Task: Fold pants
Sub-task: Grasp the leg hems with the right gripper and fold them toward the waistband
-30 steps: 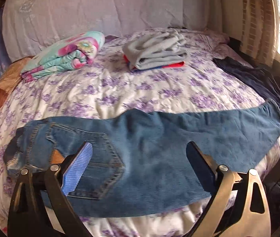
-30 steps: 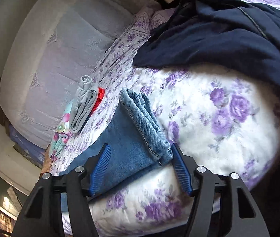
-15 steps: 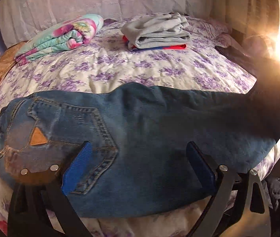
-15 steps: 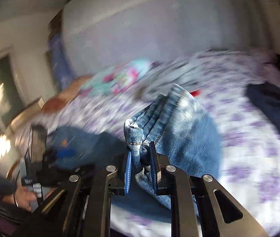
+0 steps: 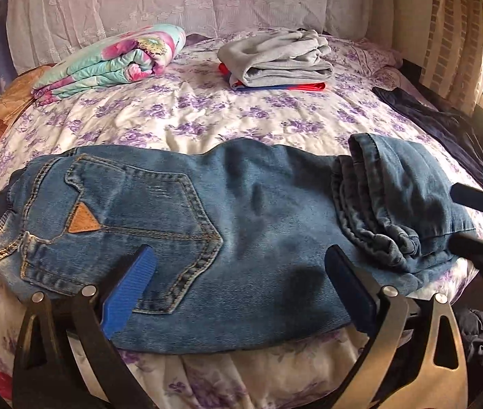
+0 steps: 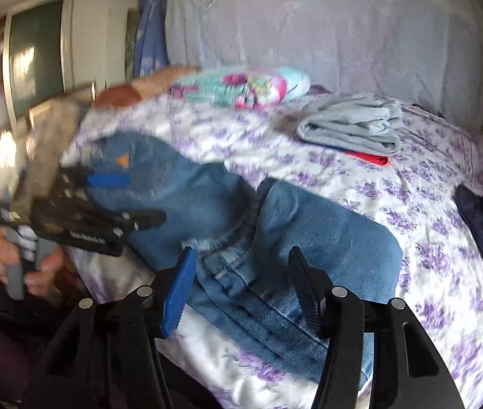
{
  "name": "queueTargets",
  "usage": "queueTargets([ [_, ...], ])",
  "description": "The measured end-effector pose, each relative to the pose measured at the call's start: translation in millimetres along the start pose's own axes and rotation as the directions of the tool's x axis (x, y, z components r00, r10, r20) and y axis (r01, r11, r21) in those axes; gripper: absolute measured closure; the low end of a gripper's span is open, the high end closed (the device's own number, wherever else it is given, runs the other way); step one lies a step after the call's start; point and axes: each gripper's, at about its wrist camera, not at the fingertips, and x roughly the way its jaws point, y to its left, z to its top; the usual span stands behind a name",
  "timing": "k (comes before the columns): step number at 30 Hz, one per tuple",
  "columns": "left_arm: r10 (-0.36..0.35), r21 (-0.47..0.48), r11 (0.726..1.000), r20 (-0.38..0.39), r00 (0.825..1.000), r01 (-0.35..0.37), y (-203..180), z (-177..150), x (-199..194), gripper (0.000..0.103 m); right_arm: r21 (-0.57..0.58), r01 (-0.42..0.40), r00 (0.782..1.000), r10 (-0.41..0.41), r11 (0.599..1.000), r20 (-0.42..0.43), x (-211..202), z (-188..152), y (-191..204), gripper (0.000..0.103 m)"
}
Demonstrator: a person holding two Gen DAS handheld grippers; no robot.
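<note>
purple-flowered bedspread (image 5: 186,126) under folded jeans (image 5: 241,204)

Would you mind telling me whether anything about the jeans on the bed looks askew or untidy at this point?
Yes. The jeans lie flat at the waist, but the leg cuffs folded back over them sit bunched and skewed near the bed's front edge, not squared with the waistband.

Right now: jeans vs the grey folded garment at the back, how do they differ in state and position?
The jeans are blue denim, spread wide along the near edge of the bed, only the leg end turned back; the grey garment is folded into a compact bundle farther back. The jeans lie directly on the floral bedspread; the grey garment sits on a red and blue item. Both rest untouched by any gripper.
</note>
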Motion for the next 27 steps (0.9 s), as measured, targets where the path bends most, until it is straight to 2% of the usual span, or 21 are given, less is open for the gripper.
queueTargets([
  [1, 0.004, 0.006, 1.0, 0.002, 1.0, -0.004, -1.2, -0.8, -0.1, 0.006, -0.03, 0.001, 1.0, -0.002, 1.0, -0.029, 6.6, -1.7, 4.3, 0.053],
  [3, 0.001, 0.009, 1.0, 0.002, 1.0, -0.001, -1.4, -2.3, -1.1, 0.006, -0.059, -0.003, 0.996, -0.003, 0.998, -0.094, 25.5, -6.0, 7.5, 0.068],
  [5, -0.003, 0.005, 1.0, 0.003, 1.0, 0.003, 0.0, -2.9, -2.3, 0.006, -0.08, 0.0, 0.992, -0.01, 0.997, -0.125, 32.2, -16.5, 13.4, 0.072],
  [7, -0.004, 0.005, 1.0, 0.003, 1.0, 0.004, 0.7, -2.8, -2.1, 0.006, -0.067, -0.006, 0.992, -0.003, 0.998, -0.127, 34.3, -16.8, 11.4, 0.087],
  [8, -0.003, 0.006, 1.0, 0.003, 1.0, 0.003, 0.8, -2.7, -2.2, 0.006, -0.045, -0.01, 0.993, 0.004, 0.999, -0.122, 31.2, -14.5, 8.2, 0.091],
  [9, -0.001, 0.009, 1.0, 0.004, 1.0, 0.001, 0.7, -2.8, -2.2, 0.006, 0.015, -0.046, 0.994, 0.047, 0.999, -0.098, 22.4, -9.5, -2.2, 0.092],
  [12, -0.007, 0.011, 1.0, 0.003, 1.0, 0.007, 1.9, -2.6, -1.7, 0.006, 0.099, -0.13, 0.99, 0.134, 0.987, -0.037, -4.3, -0.8, -13.2, 0.092],
  [15, -0.003, 0.011, 1.0, 0.004, 1.0, 0.003, 1.5, -2.7, -0.8, 0.006, 0.101, -0.174, 0.984, 0.176, 0.979, -0.013, -13.7, 14.0, -6.5, 0.092],
  [17, -0.002, 0.011, 1.0, 0.006, 1.0, 0.002, 1.8, -3.2, -0.7, 0.006, 0.103, -0.178, 0.98, 0.186, 0.979, -0.071, 4.8, 10.3, 2.4, 0.092],
  [19, -0.006, 0.008, 1.0, 0.008, 1.0, 0.006, 3.4, -3.5, -1.2, 0.006, 0.118, -0.148, 0.974, 0.166, 0.982, -0.154, 34.3, -4.4, 7.3, 0.088],
  [20, -0.006, 0.008, 1.0, 0.009, 1.0, 0.006, 3.8, -3.7, -1.4, 0.006, 0.11, -0.135, 0.974, 0.152, 0.985, -0.165, 42.6, -11.7, 8.6, 0.085],
  [22, -0.005, 0.007, 1.0, 0.007, 1.0, 0.005, 4.8, -4.3, -2.0, 0.006, 0.069, -0.125, 0.982, 0.133, 0.99, -0.13, 39.0, -16.2, 11.4, 0.081],
  [24, -0.004, 0.01, 1.0, 0.007, 1.0, 0.004, 5.3, -4.7, -1.7, 0.006, 0.042, -0.136, 0.983, 0.14, 0.99, -0.116, 31.9, -15.3, 13.1, 0.064],
  [27, -0.003, 0.008, 1.0, 0.009, 1.0, 0.003, 5.4, -5.0, -1.6, 0.006, -0.007, -0.14, 0.984, 0.138, 0.99, -0.112, 28.4, -15.1, 19.3, 0.059],
])
